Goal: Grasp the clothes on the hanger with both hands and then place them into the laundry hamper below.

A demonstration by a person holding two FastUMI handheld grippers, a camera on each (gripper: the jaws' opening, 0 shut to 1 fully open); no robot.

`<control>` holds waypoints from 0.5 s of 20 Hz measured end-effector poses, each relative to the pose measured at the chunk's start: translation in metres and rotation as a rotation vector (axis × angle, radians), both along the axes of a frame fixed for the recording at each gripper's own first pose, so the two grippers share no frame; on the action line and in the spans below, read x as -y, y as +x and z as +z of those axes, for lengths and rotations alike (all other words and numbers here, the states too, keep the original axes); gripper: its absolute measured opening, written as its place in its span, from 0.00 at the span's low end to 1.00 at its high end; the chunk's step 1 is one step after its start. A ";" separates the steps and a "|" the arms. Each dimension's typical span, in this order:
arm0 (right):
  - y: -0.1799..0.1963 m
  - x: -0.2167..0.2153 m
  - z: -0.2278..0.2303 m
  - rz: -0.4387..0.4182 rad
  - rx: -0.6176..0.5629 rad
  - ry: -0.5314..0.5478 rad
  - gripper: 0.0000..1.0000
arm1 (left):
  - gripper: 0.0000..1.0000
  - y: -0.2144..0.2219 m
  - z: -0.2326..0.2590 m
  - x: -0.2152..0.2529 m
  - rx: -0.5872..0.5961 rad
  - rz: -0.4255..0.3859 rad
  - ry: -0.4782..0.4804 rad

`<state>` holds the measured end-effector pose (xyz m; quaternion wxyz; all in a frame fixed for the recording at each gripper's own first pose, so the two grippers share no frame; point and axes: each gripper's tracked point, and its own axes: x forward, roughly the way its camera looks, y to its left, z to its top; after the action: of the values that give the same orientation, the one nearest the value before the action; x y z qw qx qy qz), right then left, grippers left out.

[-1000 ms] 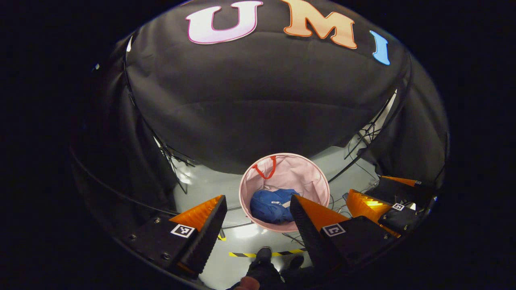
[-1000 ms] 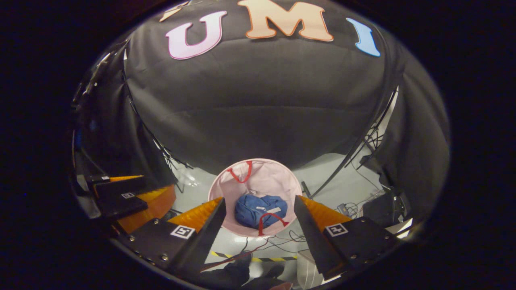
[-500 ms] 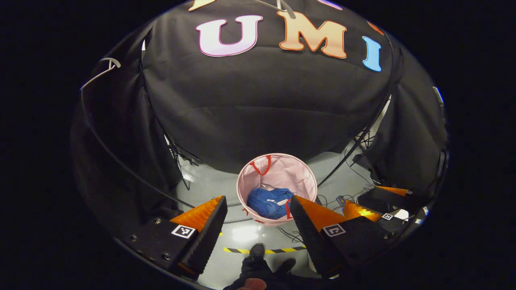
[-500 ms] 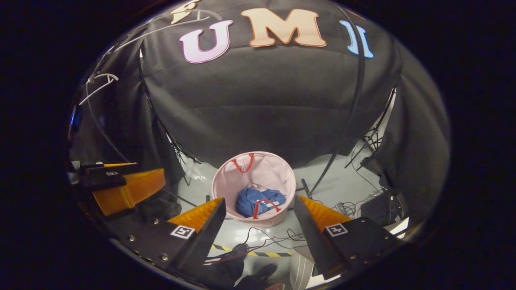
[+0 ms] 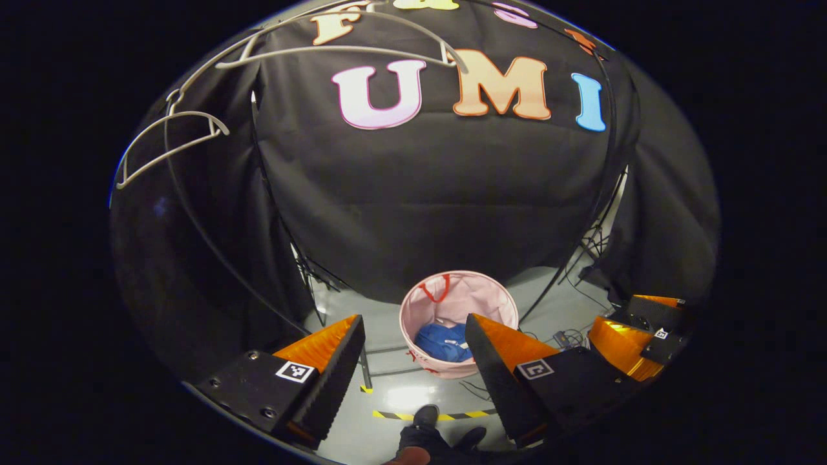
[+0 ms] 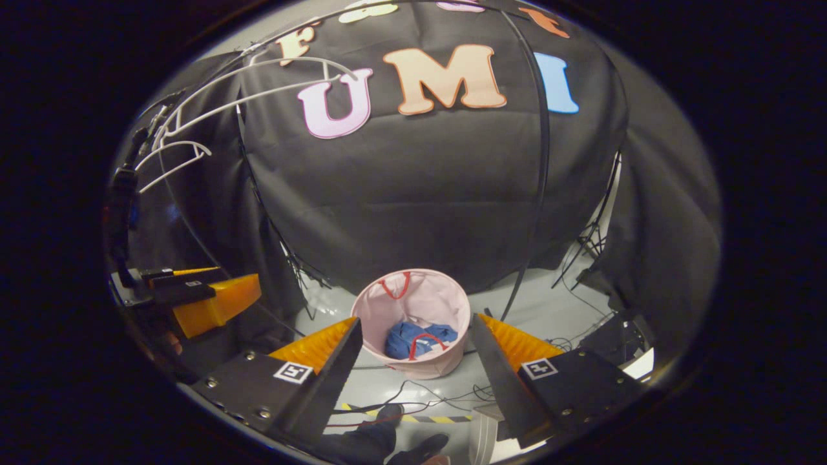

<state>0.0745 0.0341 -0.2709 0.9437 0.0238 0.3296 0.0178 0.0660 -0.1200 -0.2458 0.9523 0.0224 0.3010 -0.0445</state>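
Both the left gripper and the right gripper hang with fingers spread apart, gripping nothing. Below them on the floor stands the pink laundry hamper, the blue clothes lying at its bottom. Higher up, bare white hangers dangle.

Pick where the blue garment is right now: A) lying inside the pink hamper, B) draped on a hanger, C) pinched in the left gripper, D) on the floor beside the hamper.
A: the blue garment lies bunched at the bottom of the pink hamper, while the white hangers are bare and both the left gripper and right gripper are open and hold nothing.
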 end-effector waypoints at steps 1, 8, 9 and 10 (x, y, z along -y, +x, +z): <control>-0.003 -0.004 0.007 0.009 0.013 0.007 0.98 | 0.98 -0.003 0.005 -0.003 0.013 0.007 -0.001; -0.023 -0.014 0.061 0.078 0.150 -0.042 1.00 | 0.98 -0.015 0.071 -0.012 0.160 0.044 -0.034; -0.025 -0.016 0.070 0.087 0.170 -0.040 1.00 | 0.98 -0.018 0.081 -0.011 0.178 0.044 -0.046; -0.026 -0.016 0.079 0.087 0.193 -0.043 1.00 | 0.98 -0.020 0.091 -0.011 0.200 0.044 -0.055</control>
<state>0.0489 0.0500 -0.1917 0.9696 -0.0127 0.2383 0.0540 0.0463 -0.1091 -0.1551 0.9786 -0.0059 0.2033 -0.0295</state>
